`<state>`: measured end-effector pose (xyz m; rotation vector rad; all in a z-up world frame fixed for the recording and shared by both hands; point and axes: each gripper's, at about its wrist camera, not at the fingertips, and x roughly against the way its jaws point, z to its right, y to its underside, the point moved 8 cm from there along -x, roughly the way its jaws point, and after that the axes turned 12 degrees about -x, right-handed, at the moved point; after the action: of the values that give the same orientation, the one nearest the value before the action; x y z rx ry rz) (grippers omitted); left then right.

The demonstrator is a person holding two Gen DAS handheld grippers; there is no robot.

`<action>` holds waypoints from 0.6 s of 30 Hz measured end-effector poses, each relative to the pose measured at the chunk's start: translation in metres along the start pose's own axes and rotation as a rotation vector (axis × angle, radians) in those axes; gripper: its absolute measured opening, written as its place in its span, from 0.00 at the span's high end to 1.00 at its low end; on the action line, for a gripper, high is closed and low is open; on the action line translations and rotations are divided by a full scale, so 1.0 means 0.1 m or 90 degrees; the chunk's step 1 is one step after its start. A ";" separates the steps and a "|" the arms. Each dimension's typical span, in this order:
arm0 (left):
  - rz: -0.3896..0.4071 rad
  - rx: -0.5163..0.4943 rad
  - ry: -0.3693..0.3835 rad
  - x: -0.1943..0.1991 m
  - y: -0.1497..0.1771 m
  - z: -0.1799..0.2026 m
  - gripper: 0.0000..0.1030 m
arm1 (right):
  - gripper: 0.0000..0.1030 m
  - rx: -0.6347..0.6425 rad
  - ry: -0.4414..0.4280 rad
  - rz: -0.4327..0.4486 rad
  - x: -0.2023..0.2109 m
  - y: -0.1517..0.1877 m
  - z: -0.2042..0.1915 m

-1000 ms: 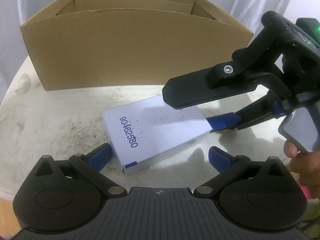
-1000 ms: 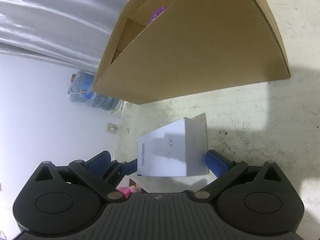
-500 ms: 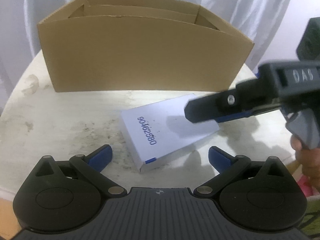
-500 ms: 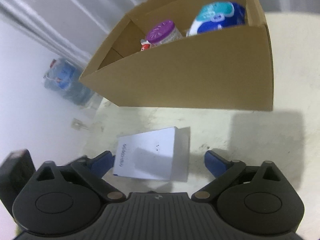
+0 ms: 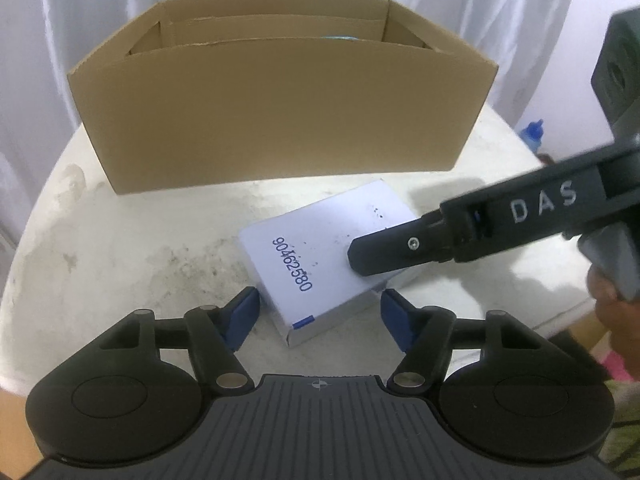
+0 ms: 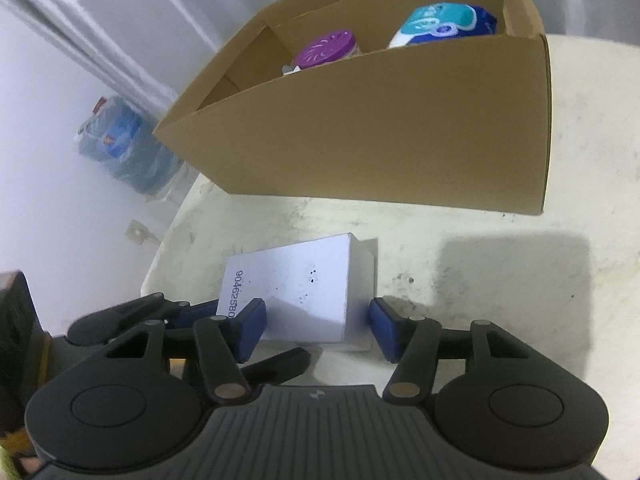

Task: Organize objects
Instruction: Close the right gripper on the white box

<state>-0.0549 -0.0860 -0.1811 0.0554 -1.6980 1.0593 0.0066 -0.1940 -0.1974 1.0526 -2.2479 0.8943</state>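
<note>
A flat white box (image 5: 320, 256) printed 90462580 lies on the round white table, in front of an open cardboard box (image 5: 280, 120). My left gripper (image 5: 320, 314) is open, its blue pads either side of the box's near corner. My right gripper (image 6: 316, 328) is open above the white box (image 6: 296, 292), coming in from the right; its arm (image 5: 480, 232) covers the box's right end in the left wrist view. The cardboard box (image 6: 400, 132) holds a purple-lidded jar (image 6: 326, 46) and a blue and teal pack (image 6: 440, 20).
The white table (image 5: 140, 248) is stained, and its edge runs close on the left and near sides. White curtains hang behind the cardboard box. A large water bottle (image 6: 128, 148) stands on the floor beyond the table. A blue-capped bottle (image 5: 531, 134) shows at the far right.
Both grippers have drawn back and risen from the white box, which has slid a little to the right. The right gripper's view tilted up, showing inside the cardboard box. Both stay open.
</note>
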 end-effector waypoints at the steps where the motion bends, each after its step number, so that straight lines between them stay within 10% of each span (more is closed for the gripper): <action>1: 0.000 0.005 0.005 0.02 0.00 0.01 0.35 | 0.41 0.003 0.000 -0.003 0.01 0.02 -0.01; 18: -0.028 -0.025 -0.008 0.03 0.07 0.11 0.24 | 0.41 0.024 0.011 -0.001 0.14 0.16 0.03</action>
<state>-0.0677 -0.0880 -0.1831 0.0739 -1.7212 0.9942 -0.0149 -0.1954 -0.1956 1.0584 -2.2234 0.9452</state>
